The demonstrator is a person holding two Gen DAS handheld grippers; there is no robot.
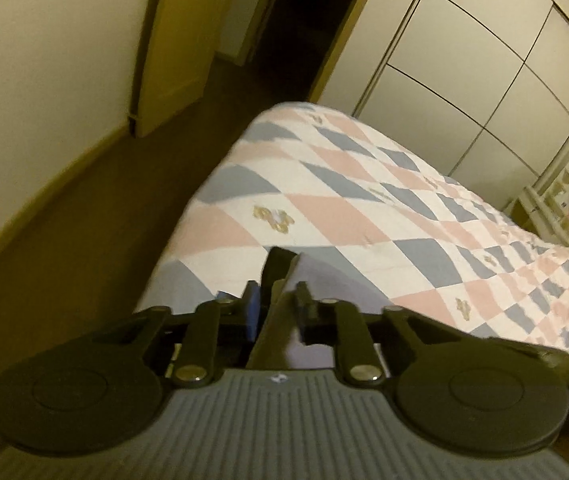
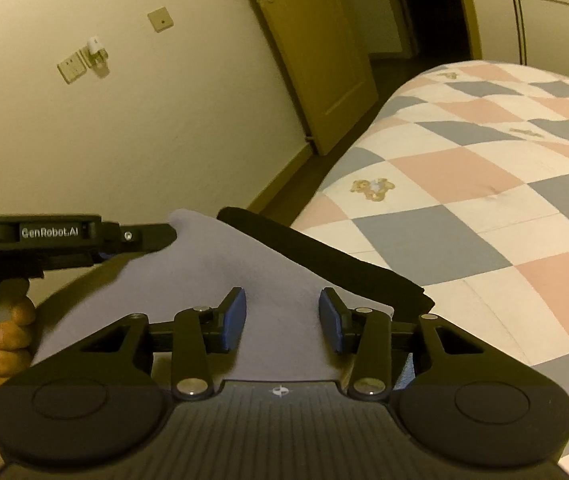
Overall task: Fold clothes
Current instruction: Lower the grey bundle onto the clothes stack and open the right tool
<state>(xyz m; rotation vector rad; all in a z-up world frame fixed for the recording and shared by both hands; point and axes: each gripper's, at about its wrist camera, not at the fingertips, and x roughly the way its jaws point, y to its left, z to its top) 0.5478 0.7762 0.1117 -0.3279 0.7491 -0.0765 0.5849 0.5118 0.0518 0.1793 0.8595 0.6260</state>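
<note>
A pale lavender garment [image 2: 240, 280] with a black band [image 2: 324, 256] along its far edge hangs lifted at the near edge of the bed. My left gripper [image 1: 278, 300] is shut on the garment's corner [image 1: 280, 272]; it also shows in the right wrist view [image 2: 164, 236], pinching the cloth's top corner. My right gripper [image 2: 282, 318] is open, its blue pads [image 2: 234, 320] spread on either side of the lavender cloth below it, holding nothing.
The bed carries a checked quilt [image 1: 364, 208] of pink, blue and white squares. A wooden door [image 2: 316, 56] stands open by the cream wall. White wardrobe doors [image 1: 484, 60] lie beyond the bed. A nightstand [image 1: 556, 208] stands at far right.
</note>
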